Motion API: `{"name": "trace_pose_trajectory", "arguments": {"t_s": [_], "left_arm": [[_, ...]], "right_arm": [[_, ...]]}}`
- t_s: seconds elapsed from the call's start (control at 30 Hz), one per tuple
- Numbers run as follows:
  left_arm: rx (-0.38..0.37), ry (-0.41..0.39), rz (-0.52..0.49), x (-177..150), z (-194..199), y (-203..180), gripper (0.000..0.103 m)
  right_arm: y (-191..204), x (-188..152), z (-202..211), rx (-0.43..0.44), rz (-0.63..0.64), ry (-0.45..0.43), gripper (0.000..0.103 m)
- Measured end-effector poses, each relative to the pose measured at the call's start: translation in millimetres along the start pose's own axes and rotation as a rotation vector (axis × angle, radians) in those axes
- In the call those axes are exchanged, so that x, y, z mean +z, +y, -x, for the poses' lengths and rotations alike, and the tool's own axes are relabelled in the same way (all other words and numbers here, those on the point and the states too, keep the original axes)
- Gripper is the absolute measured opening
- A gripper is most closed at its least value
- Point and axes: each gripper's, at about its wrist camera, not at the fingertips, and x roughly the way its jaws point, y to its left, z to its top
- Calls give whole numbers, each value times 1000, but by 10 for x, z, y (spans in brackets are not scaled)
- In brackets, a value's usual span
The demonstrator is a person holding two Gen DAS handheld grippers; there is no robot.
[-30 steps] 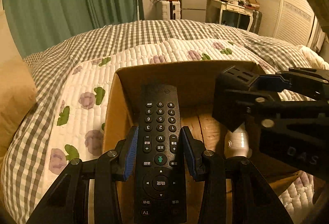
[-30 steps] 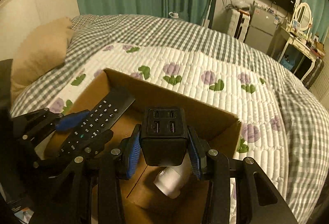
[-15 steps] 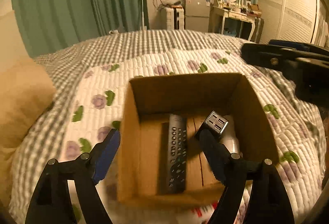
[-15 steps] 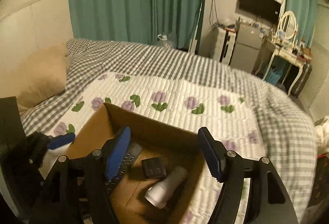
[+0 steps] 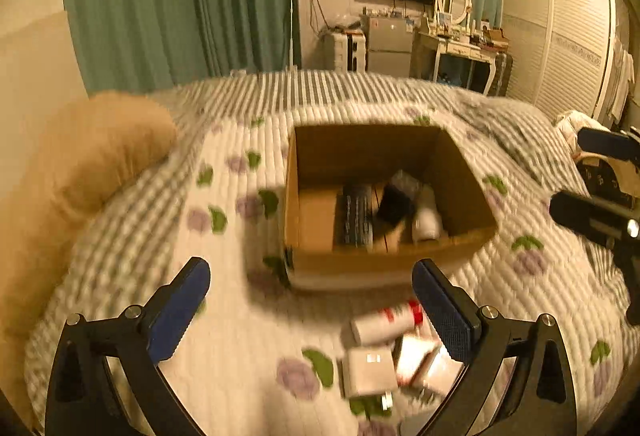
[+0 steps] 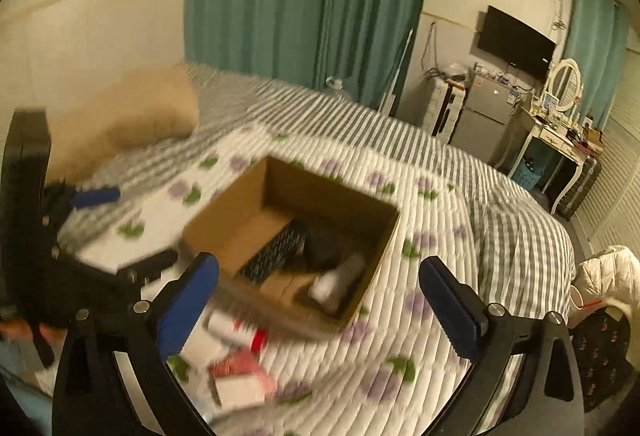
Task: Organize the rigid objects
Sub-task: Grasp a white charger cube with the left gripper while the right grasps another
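An open cardboard box (image 5: 384, 264) (image 6: 224, 220) sits on the quilted bed. Inside lie a black remote (image 5: 357, 218) (image 6: 276, 252), a black charger cube (image 5: 396, 206) (image 6: 324, 250) and a white cylinder (image 5: 427, 218) (image 6: 338, 278). My left gripper (image 5: 311, 300) is open and empty, held back from the box's near side. My right gripper (image 6: 319, 296) is open and empty, above the box's near corner. A white tube with red bands (image 5: 384, 320) (image 6: 236, 328), a white adapter block (image 5: 369, 372) and pink-white packets (image 6: 240, 376) lie on the quilt in front of the box.
A tan pillow (image 5: 80, 172) (image 6: 132, 116) lies to the left. Green curtains, a TV, a small fridge and a dressing table (image 5: 460, 52) stand beyond the bed. A white jacket (image 6: 604, 276) hangs at the right bed edge. Both views are motion-blurred.
Both grippers let go of the remote and the charger cube into the box, opened wide, and pulled back and up. The small items in front of the box came into view.
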Motion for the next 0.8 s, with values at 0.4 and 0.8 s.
{"name": "trace_pose_trajectory", "arguments": {"t_s": [0.4,0.8], "left_arm": [[-27,243,-74,-863,-730,-342,89],[-120,290,-90,-912,-799,-424,53]], "right_arm": [[132,-900,-777,46,-31,238,101],[185,-960,-918,93,-24,291,101]]}}
